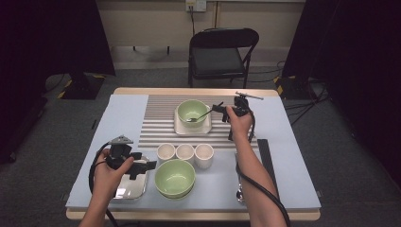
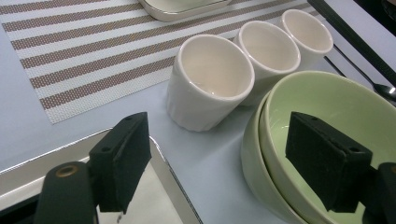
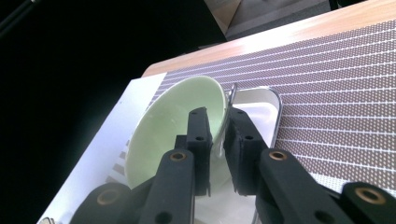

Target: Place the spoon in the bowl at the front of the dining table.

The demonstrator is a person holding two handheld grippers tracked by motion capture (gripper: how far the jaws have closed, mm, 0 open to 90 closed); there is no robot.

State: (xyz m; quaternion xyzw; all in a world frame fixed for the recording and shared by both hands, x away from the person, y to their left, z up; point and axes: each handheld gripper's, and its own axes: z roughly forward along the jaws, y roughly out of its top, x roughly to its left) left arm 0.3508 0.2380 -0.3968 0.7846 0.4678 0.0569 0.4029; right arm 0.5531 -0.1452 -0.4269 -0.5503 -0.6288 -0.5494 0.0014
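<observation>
The step in hand looks like setting a spoon [image 1: 199, 116] into the far bowl [image 1: 192, 111], which stands on a small tray [image 1: 178, 127] on the striped mat [image 1: 156, 124]. The right tongs [image 1: 218, 107] are clenched on the spoon's handle: in the right gripper view the thin metal stem [image 3: 227, 117] runs between the two narrow-set pads and leans on the bowl's rim [image 3: 223, 95]. From the high view the spoon slants down from those tongs toward the bowl, its head low at the bowl's near side, over the tray; whether the head already rests on something I cannot tell. The left tongs [image 1: 150, 165] are released, jaws wide with nothing between them, hovering over a second tray [image 1: 127, 189] just left of the near bowl [image 1: 175, 177], well nearer the person than the far bowl. In the left gripper view that near bowl turns out to be two stacked, and three white cups [image 2: 209, 81] stand in a row between it and the mat. Another spoon [image 1: 240, 195] lies on the worktop [image 1: 283, 175], far to the right of the near bowl. As I judge it, the next move calls for easing the spoon down until it is borne by the far bowl or its tray, then loosening the right tongs gently and drawing them back along the handle's line, so that the spoon neither tips out nor knocks the bowl off its tray.
</observation>
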